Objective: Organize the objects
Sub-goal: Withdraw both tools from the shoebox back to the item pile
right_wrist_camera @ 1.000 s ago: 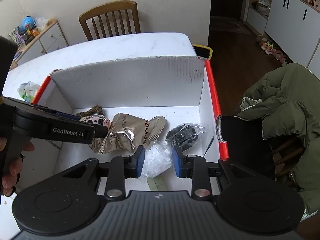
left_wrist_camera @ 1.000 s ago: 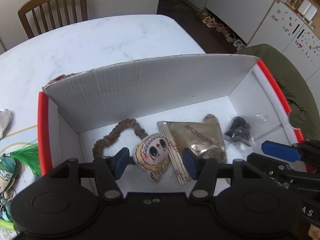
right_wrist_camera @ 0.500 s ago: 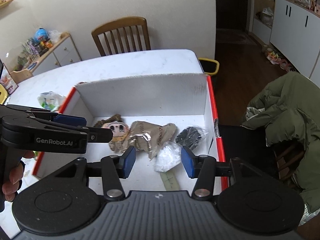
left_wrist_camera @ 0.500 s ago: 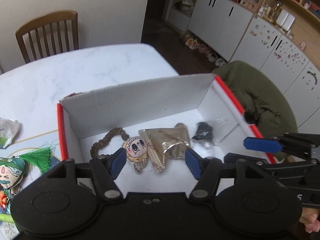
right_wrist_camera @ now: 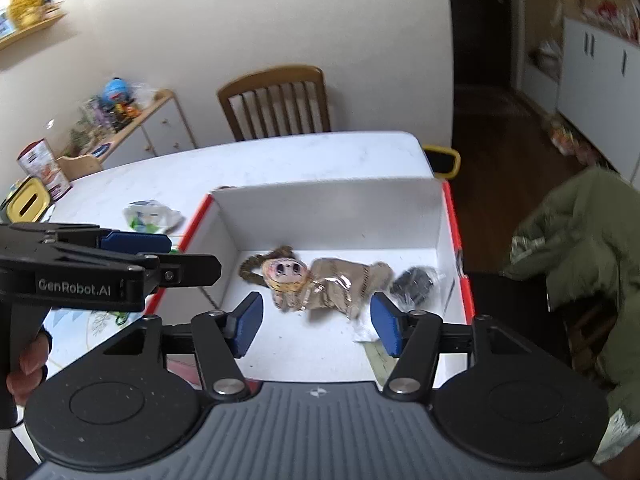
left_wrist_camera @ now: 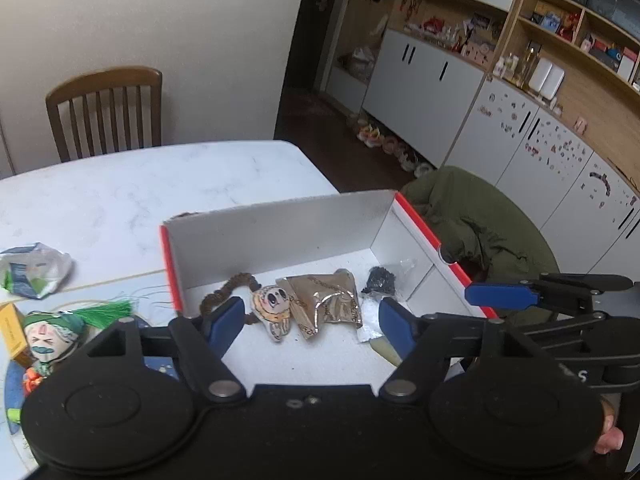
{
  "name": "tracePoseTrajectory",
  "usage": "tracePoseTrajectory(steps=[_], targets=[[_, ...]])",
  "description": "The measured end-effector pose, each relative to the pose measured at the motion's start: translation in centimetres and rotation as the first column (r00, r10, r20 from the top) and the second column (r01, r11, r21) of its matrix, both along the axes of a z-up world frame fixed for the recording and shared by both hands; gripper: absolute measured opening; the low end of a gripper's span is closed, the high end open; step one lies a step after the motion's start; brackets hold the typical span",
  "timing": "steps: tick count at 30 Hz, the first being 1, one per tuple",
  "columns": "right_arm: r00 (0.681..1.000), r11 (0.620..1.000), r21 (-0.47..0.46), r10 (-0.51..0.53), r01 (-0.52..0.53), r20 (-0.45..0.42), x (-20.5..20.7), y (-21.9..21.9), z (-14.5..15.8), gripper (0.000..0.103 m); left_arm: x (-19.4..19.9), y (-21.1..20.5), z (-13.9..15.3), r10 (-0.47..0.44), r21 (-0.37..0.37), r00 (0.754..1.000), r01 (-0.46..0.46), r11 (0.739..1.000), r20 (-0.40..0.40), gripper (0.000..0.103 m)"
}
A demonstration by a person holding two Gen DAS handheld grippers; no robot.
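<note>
Both grippers, left gripper (left_wrist_camera: 312, 320) & right gripper (right_wrist_camera: 316, 322), hang wide & empty above the box (left_wrist_camera: 280, 236). Next, I'd guess: fetch the green-tasselled doll (left_wrist_camera: 52, 336) off the worktop's (left_wrist_camera: 140, 184) near-left edge.

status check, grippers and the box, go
Left gripper open, empty. Right gripper open, empty, above the box. Doll charm, foil packet inside. Green-tassel doll on table. Nothing blocking.

A white box (left_wrist_camera: 280, 236) with red edges stands open on the table. Inside it, near the back wall, lie a brown hair tie (left_wrist_camera: 224, 294), a small doll face (left_wrist_camera: 272, 306), a shiny brown packet (left_wrist_camera: 326, 300) and a little bag of black bits (left_wrist_camera: 380, 280), side by side.
</note>
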State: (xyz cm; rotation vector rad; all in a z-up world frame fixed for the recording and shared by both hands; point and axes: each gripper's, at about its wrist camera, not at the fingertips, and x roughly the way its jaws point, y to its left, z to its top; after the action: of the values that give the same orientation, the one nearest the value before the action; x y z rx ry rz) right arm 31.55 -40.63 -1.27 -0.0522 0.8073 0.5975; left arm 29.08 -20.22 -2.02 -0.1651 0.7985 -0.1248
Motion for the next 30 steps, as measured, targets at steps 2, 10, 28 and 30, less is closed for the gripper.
tracePoseTrajectory(steps=[2, 10, 28, 30], targets=[[0.999, 1.0, -0.008, 0.015, -0.014, 0.043, -1.0, 0.3, 0.5, 0.066, -0.8, 0.5, 0.4, 0.004, 0.0, 1.0, -0.004, 1.0, 0.017, 0.076], [0.993, 1.0, 0.004, 0.031, -0.031, 0.111, -4.2, 2.0, 2.0, 0.075, -3.6, 2.7, 1.4, -0.011, -0.008, 0.998, 0.012, 1.0, 0.057, 0.088], [0.991, 0.997, 0.057, 0.035, -0.042, 0.126, -9.0, 9.9, 2.8, 0.092, -8.6, 11.6, 1.2, 0.023, 0.003, 0.996, -0.023, 1.0, 0.09, 0.102], [0.991, 0.997, 0.067, 0.032, -0.041, 0.134, -9.5, 11.0, 2.7, 0.092, -9.0, 12.8, 1.0, 0.033, 0.003, 0.996, -0.033, 0.999, 0.081, 0.102]])
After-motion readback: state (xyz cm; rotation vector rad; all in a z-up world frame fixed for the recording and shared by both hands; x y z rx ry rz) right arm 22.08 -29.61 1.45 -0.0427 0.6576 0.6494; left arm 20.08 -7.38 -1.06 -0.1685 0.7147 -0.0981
